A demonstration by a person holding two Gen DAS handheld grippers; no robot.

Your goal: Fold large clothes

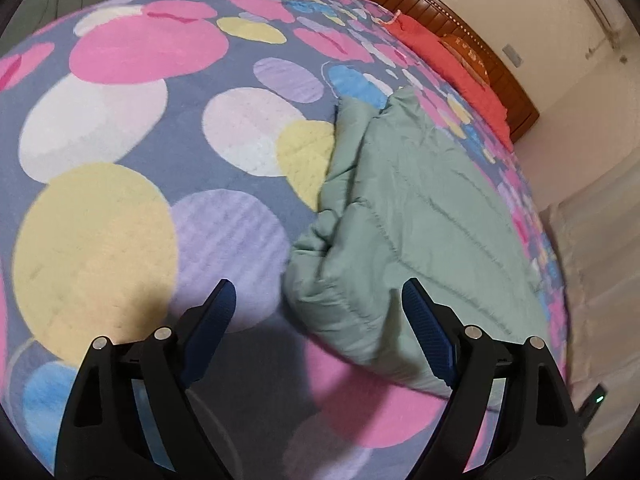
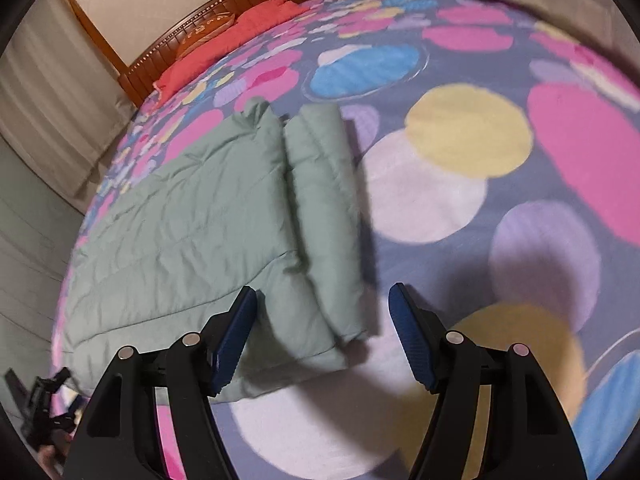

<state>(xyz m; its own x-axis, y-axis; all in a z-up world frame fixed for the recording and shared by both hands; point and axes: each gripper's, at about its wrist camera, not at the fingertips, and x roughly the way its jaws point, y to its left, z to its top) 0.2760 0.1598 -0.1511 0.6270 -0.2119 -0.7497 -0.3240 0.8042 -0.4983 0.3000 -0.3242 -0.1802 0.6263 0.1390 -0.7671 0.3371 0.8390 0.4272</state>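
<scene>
A sage-green quilted garment [image 1: 412,224] lies folded on a bed with a spotted cover [image 1: 120,160]. In the left wrist view its thick near corner sits just ahead of my left gripper [image 1: 318,290], between the open fingers and nearer the right one. In the right wrist view the garment [image 2: 208,216] lies left of centre, with a narrower folded strip along its right side. My right gripper [image 2: 322,294] is open and empty just above the garment's near right corner.
The spotted bed cover [image 2: 500,200] fills most of both views. A red pillow [image 2: 240,28] and a wooden headboard [image 2: 168,44] are at the far end. Pale curtains [image 2: 48,92] and wall are beside the bed. A dark object [image 2: 44,408] shows at the lower left.
</scene>
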